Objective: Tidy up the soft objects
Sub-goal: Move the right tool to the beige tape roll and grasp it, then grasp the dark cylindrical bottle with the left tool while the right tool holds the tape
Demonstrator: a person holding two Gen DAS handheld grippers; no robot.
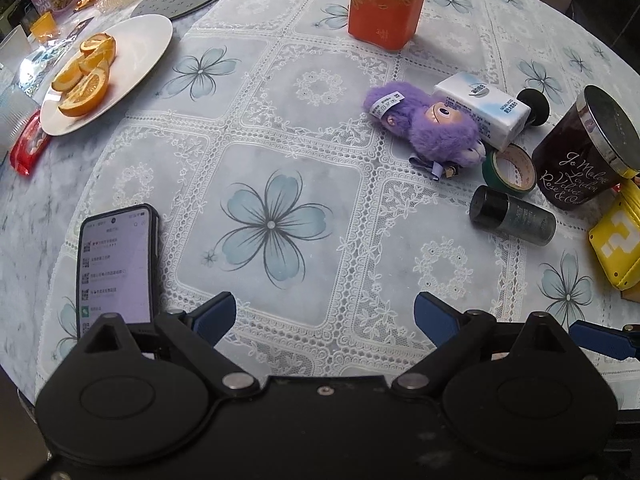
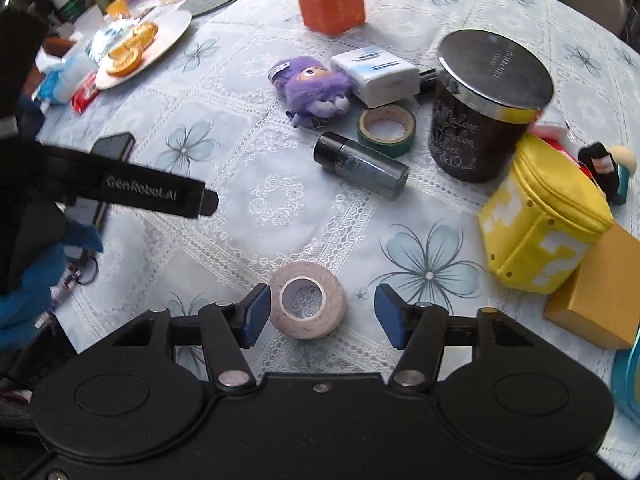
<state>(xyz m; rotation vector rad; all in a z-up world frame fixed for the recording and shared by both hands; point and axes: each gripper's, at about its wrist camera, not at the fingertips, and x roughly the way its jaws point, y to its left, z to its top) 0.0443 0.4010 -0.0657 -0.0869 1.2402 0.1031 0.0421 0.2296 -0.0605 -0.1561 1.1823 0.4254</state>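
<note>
A fluffy purple plush doll (image 1: 430,126) lies on its side toward the far right part of the desk (image 1: 280,92), which wears a lace-patterned cloth printed with blue flowers. The doll has a tan face with one large eye, a white sewn-in label on its head, and small pale feet; its fur touches a white tissue pack (image 1: 484,110) with blue print too small to read. Just beside the doll's feet lies a green tape roll (image 1: 509,170), and near that a dark cylindrical bottle (image 1: 512,216) on its side. A dark jar (image 1: 580,152) with a metal lid stands at the right edge, lettered "Jo Malone London Velvet Rose & Oud". A yellow zip pouch (image 2: 540,216) with white question marks leans on a gold box (image 2: 596,292). A pale tape roll (image 2: 307,300) lies flat at the near edge, between the spread fingers of the right gripper (image 2: 320,316), touching neither clearly. The left gripper (image 1: 324,312) has its fingers wide apart over bare cloth; a strap on it reads "GenRobot.AI". A lit phone (image 1: 116,268) lies at the near left. A white plate (image 1: 132,64) at the left edge holds orange slices (image 1: 88,74). An orange tin (image 1: 384,0) stands at the far edge.
</note>
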